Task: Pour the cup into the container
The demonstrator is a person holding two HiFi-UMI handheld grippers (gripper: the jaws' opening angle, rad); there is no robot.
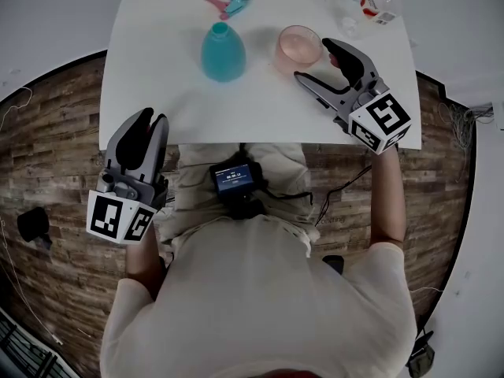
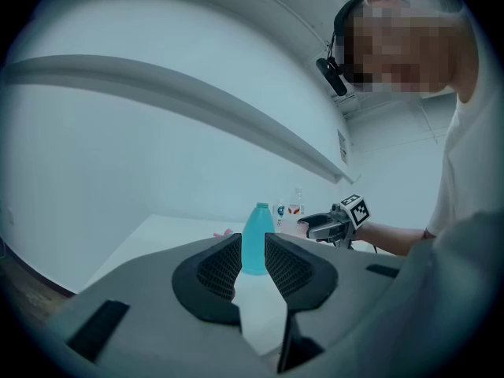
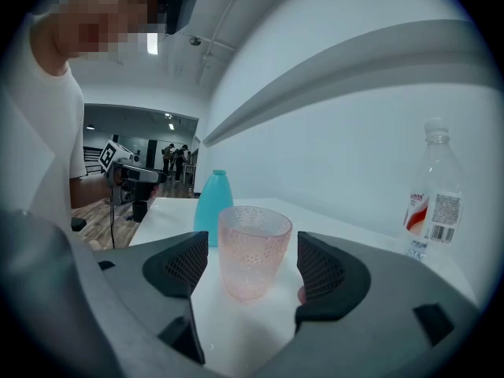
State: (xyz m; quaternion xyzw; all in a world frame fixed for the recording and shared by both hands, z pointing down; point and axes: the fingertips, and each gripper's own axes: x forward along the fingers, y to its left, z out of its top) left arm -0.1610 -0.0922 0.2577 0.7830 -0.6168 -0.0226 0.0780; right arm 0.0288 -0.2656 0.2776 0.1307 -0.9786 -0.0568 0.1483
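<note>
Right gripper view: the upright cup (image 3: 253,242) is being straddled, untouched, at frame centre by the right gripper (image 3: 252,262), jaws spread, the container (image 3: 211,203) standing just upper left.

My head view is evenly lit from overhead with a cool, bluish cast. The white table (image 1: 157,101) is bright without clipping, while the wood floor (image 1: 55,148) darkens towards black, vignetted corners. The teal bottle (image 1: 223,52) and pink cup (image 1: 298,46) throw only soft, short shadows. Both gripper views are strongly fisheye: the wall ledge (image 3: 354,77) bows into an arc and the rims go black. A ceiling light (image 3: 153,43) glares in the right gripper view. There the cup is sharp, and the nearest foreground is soft.
</note>
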